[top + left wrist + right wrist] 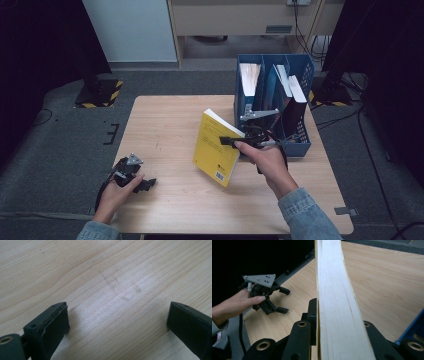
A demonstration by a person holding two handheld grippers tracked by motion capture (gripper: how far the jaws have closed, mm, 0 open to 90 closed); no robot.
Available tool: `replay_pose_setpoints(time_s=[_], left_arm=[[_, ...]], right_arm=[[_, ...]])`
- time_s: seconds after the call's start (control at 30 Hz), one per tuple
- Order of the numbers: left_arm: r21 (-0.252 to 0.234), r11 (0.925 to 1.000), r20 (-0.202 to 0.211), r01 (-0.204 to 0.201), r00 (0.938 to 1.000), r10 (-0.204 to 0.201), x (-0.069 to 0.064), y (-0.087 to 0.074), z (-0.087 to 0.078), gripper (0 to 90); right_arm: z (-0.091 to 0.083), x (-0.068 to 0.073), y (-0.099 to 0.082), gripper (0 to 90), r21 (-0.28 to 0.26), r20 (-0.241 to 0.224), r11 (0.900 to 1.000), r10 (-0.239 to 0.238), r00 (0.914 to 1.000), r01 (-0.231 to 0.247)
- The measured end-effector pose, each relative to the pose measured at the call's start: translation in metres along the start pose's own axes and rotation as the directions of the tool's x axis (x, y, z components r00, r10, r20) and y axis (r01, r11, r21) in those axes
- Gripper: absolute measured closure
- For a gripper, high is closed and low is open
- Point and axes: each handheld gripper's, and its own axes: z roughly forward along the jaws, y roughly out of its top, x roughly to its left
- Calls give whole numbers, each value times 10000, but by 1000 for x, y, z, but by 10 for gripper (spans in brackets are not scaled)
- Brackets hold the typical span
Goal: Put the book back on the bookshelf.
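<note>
A yellow book is held tilted above the middle of the wooden table, and my right gripper is shut on its upper right edge. In the right gripper view the book's pale page edge runs up between the jaws of my right gripper. My left gripper lies at the table's front left corner, held by a hand. It is open, with its jaws spread wide over bare wood and nothing between them. It also appears far off as the left gripper.
A blue file organiser stands at the table's back right, close behind the right hand, with several books and folders upright in its slots. Its blue corner is near the right jaw. Grey carpet surrounds the table, and black stands flank it.
</note>
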Motion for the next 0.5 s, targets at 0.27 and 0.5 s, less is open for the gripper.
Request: replay_pose_setpoints(time_s=[0.27,0.5], left_arm=[[-73,10000,-17,-27,10000,27,0,-1,0,23],[-154,9999,-31,-25,10000,25,-1,-2,1,20]], right_arm=[[-38,-7,-13,751,-471,120,9977,502,9987,-496],[-59,-11,-16,751,-375,235,9959,829,9963,-820]])
